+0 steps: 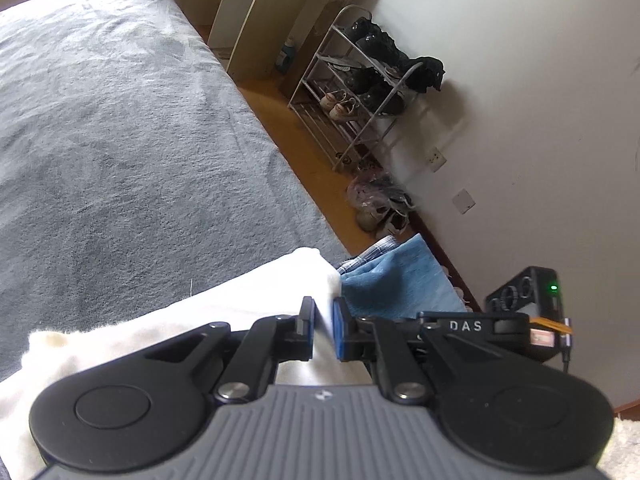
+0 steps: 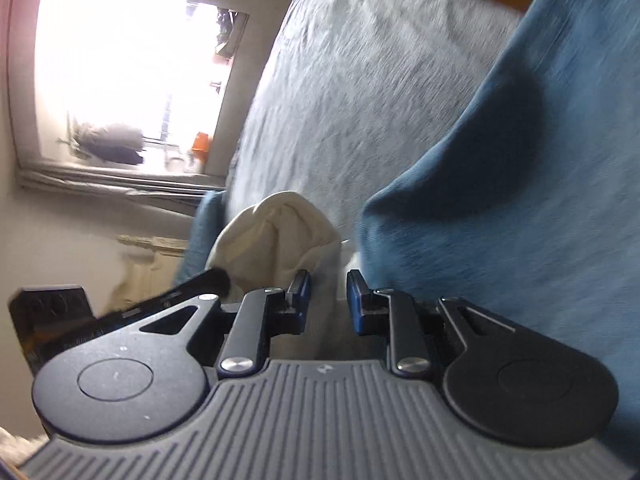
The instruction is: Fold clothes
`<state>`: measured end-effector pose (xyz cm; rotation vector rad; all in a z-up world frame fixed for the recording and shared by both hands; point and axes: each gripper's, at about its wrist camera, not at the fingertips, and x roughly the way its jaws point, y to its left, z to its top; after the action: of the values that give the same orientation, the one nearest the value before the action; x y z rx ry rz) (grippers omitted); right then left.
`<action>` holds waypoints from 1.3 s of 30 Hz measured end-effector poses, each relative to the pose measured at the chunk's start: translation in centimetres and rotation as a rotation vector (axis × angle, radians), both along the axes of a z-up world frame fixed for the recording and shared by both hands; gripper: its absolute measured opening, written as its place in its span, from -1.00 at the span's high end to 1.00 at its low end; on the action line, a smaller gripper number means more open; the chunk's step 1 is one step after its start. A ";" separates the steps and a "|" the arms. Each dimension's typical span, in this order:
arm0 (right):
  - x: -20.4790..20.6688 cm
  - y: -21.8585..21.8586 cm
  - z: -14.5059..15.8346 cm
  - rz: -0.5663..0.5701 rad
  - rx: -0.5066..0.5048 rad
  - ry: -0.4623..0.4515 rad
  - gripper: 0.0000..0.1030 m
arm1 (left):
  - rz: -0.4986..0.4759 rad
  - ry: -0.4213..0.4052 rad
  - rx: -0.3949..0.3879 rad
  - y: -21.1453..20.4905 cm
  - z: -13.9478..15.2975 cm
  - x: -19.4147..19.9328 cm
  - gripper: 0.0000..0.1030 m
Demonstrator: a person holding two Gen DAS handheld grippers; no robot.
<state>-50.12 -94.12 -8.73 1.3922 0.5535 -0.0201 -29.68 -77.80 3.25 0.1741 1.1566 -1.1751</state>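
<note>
A white, soft cloth garment [image 1: 248, 304] is pinched by the left gripper [image 1: 324, 328], whose blue-padded jaws are nearly closed on a thin fold of it. The rest of the garment is draped below and left of that gripper, over the edge of a bed covered in a grey textured blanket [image 1: 120, 128]. A blue denim garment [image 1: 400, 280] is seen just right of the white one, touching it.

In the right wrist view, the right gripper [image 2: 328, 300] is held with jaws narrowly apart, a pale strip of the white fabric [image 2: 326, 276] between them; whether the pads actually press on it cannot be told, as the frame is blurred. The bunched white cloth [image 2: 276, 232] is seen just ahead, the blue denim [image 2: 520, 200] hanging to the right against the grey blanket [image 2: 360, 80].

A white wire shoe rack [image 1: 352, 88] stands by the wall.
</note>
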 end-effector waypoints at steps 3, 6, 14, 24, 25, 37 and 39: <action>0.4 0.1 -0.5 0.003 0.089 -0.054 0.61 | 0.003 0.002 -0.010 0.1 0.2 0.0 0.80; 0.7 0.3 -0.1 0.017 0.054 -0.065 0.73 | 0.006 0.005 -0.013 0.1 0.1 -0.1 0.80; 2.1 6.6 6.7 0.335 -0.826 -0.103 0.81 | 0.003 0.033 0.020 -0.9 -1.5 0.2 0.80; -2.4 4.8 8.3 0.417 -0.971 -0.119 0.77 | 0.004 0.106 0.056 -1.9 -4.1 0.9 0.77; -2.9 4.1 8.3 0.381 -0.919 -0.106 0.77 | 0.002 0.104 0.059 -2.0 -4.2 0.9 0.76; -4.3 -0.5 5.1 -0.021 -0.428 -0.027 0.77 | -0.074 0.027 0.012 -1.0 -0.1 -3.3 -0.11; -3.4 0.0 5.9 0.006 -0.444 -0.070 0.77 | -0.031 0.031 0.023 0.8 0.4 -3.9 -0.11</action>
<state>-53.53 -94.14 -2.81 0.9552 0.4608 -0.0847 -33.59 -76.98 3.69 0.1925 1.1993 -1.1958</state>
